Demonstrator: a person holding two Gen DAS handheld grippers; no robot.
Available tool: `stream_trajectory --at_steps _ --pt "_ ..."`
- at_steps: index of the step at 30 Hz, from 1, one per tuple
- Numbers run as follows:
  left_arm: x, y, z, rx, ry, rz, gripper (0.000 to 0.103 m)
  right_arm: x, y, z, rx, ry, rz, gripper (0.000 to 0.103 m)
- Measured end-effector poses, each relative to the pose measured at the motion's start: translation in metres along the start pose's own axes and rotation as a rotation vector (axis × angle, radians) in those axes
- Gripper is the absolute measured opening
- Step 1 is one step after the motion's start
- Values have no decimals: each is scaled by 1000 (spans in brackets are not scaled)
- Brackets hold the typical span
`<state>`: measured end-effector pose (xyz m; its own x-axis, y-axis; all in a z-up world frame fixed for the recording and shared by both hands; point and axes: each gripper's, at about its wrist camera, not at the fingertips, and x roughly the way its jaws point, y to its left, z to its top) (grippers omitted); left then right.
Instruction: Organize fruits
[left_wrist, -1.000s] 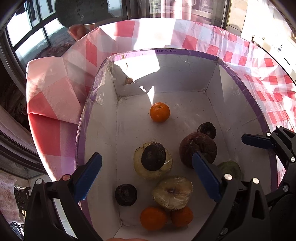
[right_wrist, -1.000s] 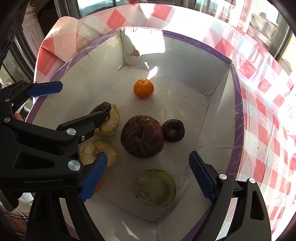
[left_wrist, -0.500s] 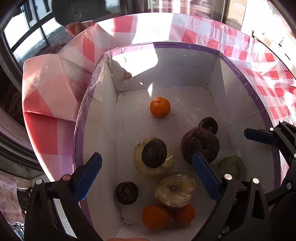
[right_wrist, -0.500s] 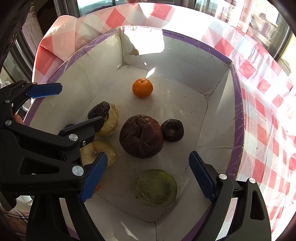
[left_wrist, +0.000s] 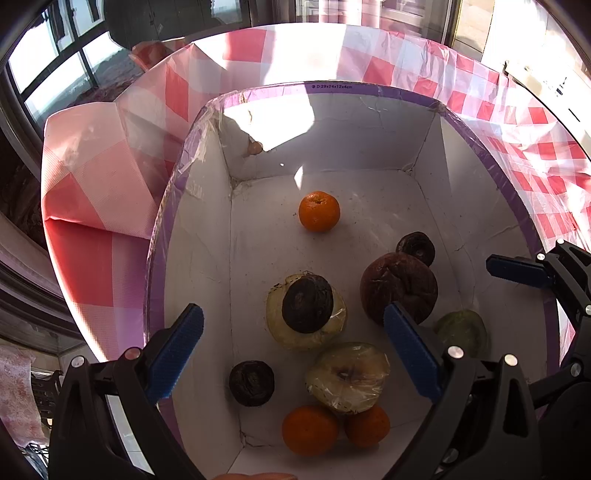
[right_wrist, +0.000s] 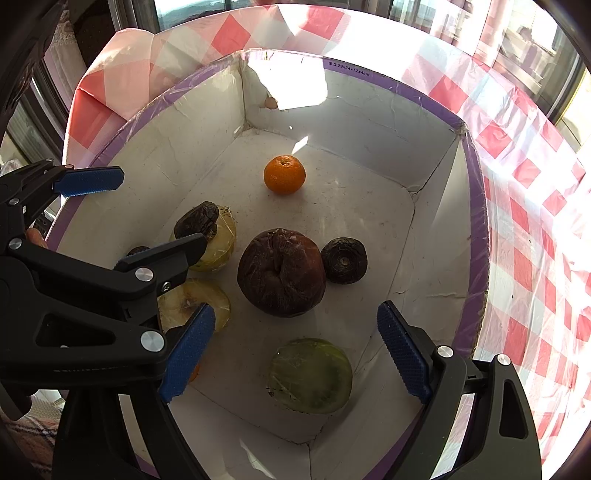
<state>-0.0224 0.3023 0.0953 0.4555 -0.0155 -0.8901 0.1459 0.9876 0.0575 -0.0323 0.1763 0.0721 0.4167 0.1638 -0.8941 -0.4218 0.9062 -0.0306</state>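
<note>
Shrivelled dark apple (right_wrist: 281, 272) sits mid-box (right_wrist: 373, 122), bright orange (right_wrist: 284, 174) well apart.

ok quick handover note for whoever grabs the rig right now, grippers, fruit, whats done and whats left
Left gripper: jaws open, empty, above the box's near end.
Right gripper: jaws open, empty, over the green fruit.
All fruit sits in the white box: lone orange at the far end, big dark fruit mid-box, two oranges at the near wall.
Done: nothing held.
Left: sorting not visibly started.
</note>
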Motion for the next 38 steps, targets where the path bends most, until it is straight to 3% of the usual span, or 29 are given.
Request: stream_trajectory --at_steps 26,30,38 --pt "3 0 0 -1 5 1 98 2 -1 0 -5 4 -17 86" --pt "-1 -3 -2 10 -30 36 98 2 -1 0 -15 2 -2 87" --pt "2 1 0 -8 -17 45 98 0 3 -1 -67 -9 68 87"
